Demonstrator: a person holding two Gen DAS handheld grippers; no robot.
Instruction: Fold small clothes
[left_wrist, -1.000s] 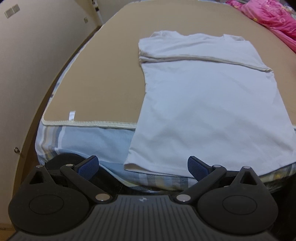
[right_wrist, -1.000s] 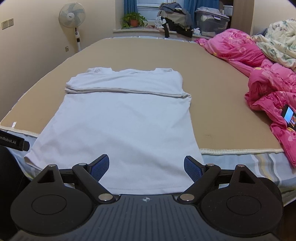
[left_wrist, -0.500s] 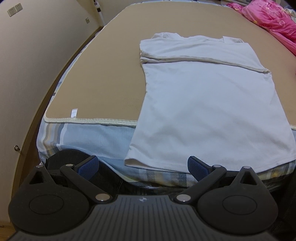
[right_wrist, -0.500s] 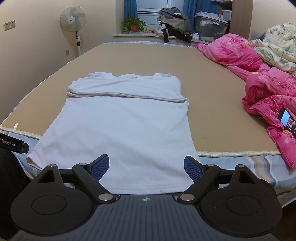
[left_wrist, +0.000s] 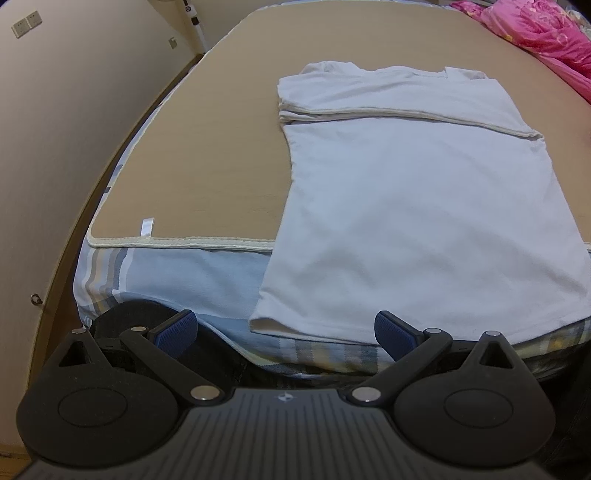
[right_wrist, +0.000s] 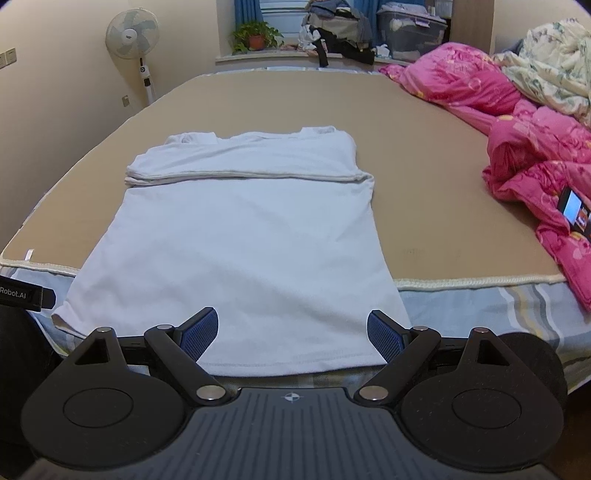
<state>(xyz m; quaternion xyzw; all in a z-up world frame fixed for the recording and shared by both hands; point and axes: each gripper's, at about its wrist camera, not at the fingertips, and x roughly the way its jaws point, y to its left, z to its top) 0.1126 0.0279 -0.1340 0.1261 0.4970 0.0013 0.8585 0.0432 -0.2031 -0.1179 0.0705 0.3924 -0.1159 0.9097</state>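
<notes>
Nothing has really moved since the earlier frames: white t-shirt (right_wrist: 243, 236) lies in the same spot, flat on the tan mat (right_wrist: 424, 155) of the bed (right_wrist: 491, 306), top part folded down across its chest, hem hanging over the mat's near edge onto the striped sheet. Left claw (left_wrist: 284, 328) hangs over the hem's left corner, jaws wide apart, nothing between the pads. Right claw (right_wrist: 291, 332) hovers over the hem's right part, jaws also wide apart, empty. Pink quilt (right_wrist: 535, 158) is bunched at the bed's right side, a lit phone (right_wrist: 574, 210) on it. Standing fan (right_wrist: 133, 40) by the far wall.
</notes>
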